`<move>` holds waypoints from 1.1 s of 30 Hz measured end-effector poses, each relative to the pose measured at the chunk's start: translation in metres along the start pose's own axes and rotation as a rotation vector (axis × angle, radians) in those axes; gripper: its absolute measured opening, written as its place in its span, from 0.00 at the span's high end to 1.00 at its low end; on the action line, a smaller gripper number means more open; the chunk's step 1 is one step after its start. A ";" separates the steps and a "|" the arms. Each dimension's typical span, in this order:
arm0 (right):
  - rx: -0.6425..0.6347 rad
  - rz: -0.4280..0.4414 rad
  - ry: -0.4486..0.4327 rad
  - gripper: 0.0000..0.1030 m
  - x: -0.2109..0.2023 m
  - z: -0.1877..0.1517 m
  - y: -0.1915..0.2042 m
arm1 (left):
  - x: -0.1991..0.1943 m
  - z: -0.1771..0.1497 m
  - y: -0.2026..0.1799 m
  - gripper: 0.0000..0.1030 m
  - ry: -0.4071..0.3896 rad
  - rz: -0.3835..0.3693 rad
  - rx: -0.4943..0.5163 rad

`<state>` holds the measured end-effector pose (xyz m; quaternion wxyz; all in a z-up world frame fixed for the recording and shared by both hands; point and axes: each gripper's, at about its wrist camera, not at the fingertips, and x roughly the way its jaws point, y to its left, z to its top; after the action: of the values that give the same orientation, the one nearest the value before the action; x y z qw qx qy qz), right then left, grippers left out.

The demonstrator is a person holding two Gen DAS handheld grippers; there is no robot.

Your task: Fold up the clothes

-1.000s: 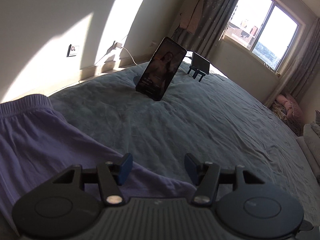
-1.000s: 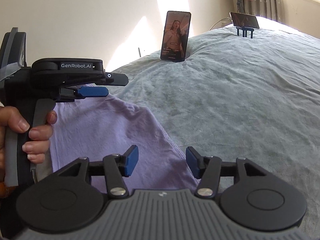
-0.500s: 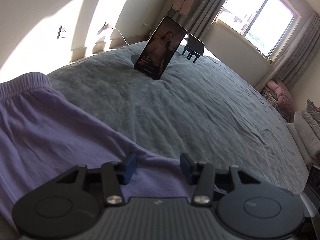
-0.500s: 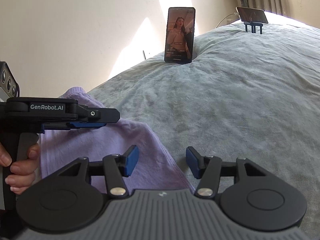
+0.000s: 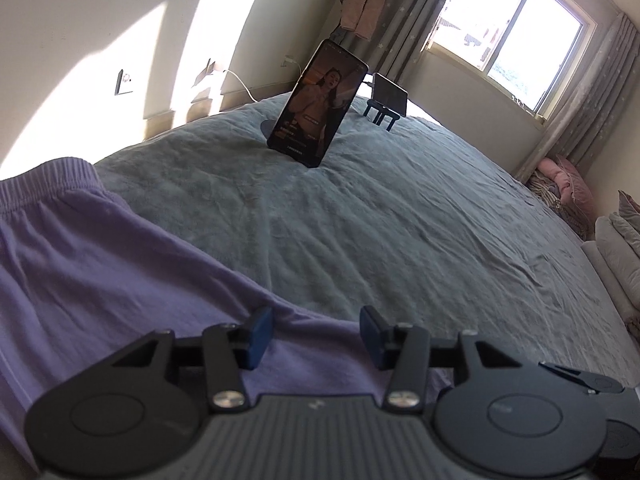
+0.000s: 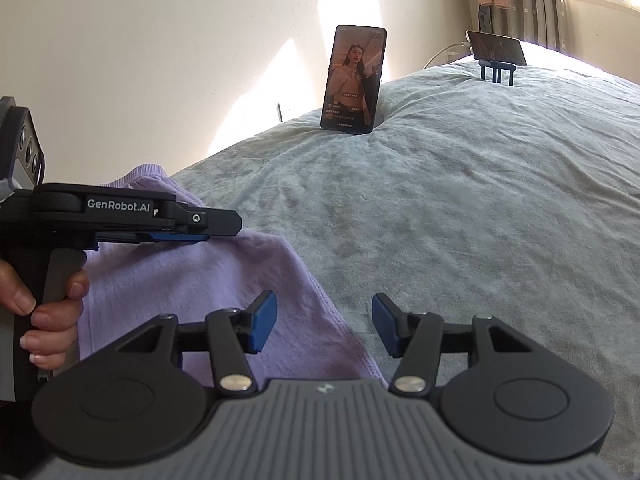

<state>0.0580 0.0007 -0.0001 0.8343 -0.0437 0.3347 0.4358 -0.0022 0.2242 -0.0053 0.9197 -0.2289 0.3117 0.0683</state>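
I hold both grippers low over the near edge of the bed (image 5: 400, 216), which is covered with a wrinkled grey-green blanket. A lilac garment (image 5: 100, 264) lies flat on the near left part of the bed, its ribbed waistband (image 5: 48, 176) at the far left end and its hemmed edge running back toward me on the right side.

My left gripper (image 5: 316, 334) has its jaws spread wide, the blue pads well apart with nothing between them; they hang just over the near edge of the lilac cloth. In the right wrist view I see this same gripper from the side at the left, a hand (image 6: 44, 312) wrapped round its grey handle, its fingers reaching out level above the garment.

My right gripper (image 6: 324, 328) also has its jaws wide apart and grips nothing. Its left pad sits over the purple cloth and its right pad over bare blanket, so the garment's hem passes between them.

Far across the bed a phone (image 5: 318, 104) stands upright, its screen lit. Farther right, a second phone (image 6: 496, 48) sits sideways on a small blue stand, a white cable plugged into it. A curtained window (image 5: 508, 28) glows at the far right.
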 end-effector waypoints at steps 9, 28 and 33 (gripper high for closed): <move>-0.001 0.009 0.059 0.41 -0.001 0.003 0.002 | -0.001 0.003 -0.002 0.53 -0.022 0.025 -0.024; -0.010 0.000 0.077 0.36 0.005 0.000 0.005 | -0.003 0.005 0.001 0.53 -0.026 0.035 -0.028; -0.008 0.000 0.076 0.31 0.005 -0.001 0.005 | -0.005 0.007 0.003 0.53 -0.033 0.037 -0.029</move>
<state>0.0557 0.0073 -0.0029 0.8208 -0.0636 0.3647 0.4349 -0.0035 0.2302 0.0017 0.9199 -0.2351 0.2996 0.0934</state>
